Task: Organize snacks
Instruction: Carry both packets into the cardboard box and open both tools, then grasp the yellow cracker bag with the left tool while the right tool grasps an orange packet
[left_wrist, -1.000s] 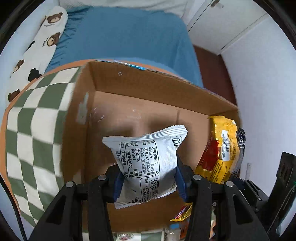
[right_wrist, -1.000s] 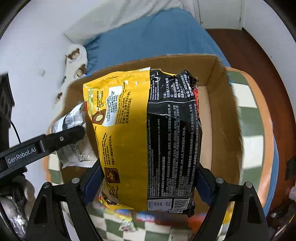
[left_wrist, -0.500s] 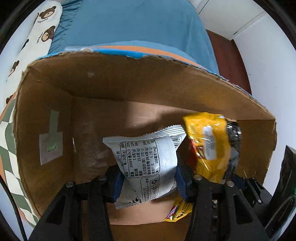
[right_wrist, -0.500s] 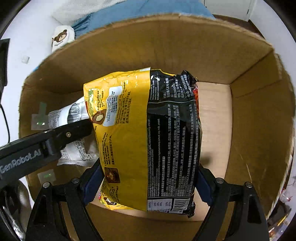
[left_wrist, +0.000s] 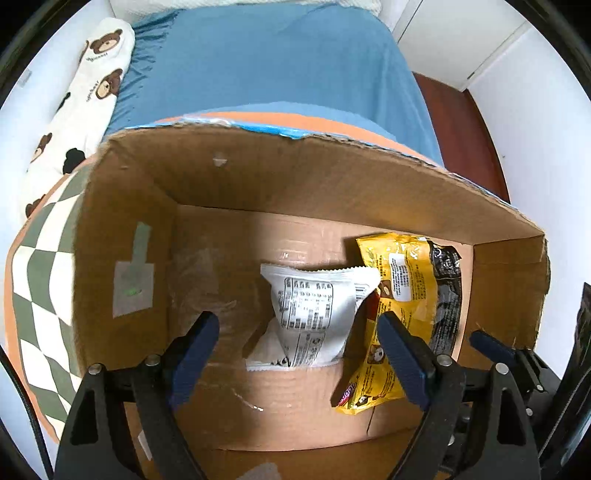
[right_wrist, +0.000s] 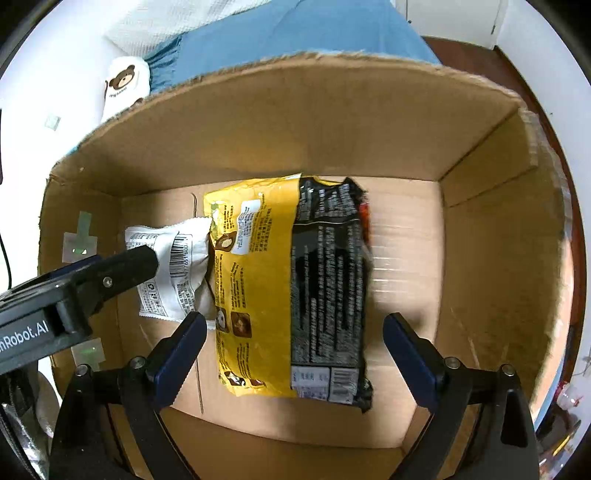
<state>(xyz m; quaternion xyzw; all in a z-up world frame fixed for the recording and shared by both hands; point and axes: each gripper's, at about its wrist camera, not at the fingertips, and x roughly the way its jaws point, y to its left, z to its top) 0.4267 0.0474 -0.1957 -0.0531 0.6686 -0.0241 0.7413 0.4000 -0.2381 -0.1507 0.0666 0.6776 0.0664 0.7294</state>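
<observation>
Your left tool (left_wrist: 295, 354) and right tool (right_wrist: 293, 354) have just opened and released; the white packet (left_wrist: 314, 314) and yellow bag (right_wrist: 288, 288) now lie side by side in the cardboard box (right_wrist: 258, 122). 2 snacks are stowed.

Both wrist cameras look steeply down, close, into the open brown cardboard box (left_wrist: 332, 192) (right_wrist: 332, 122); they share its floor, the white snack packet (left_wrist: 314, 314) (right_wrist: 173, 273) and the yellow-and-black snack bag (left_wrist: 410, 295) (right_wrist: 288, 288).
</observation>
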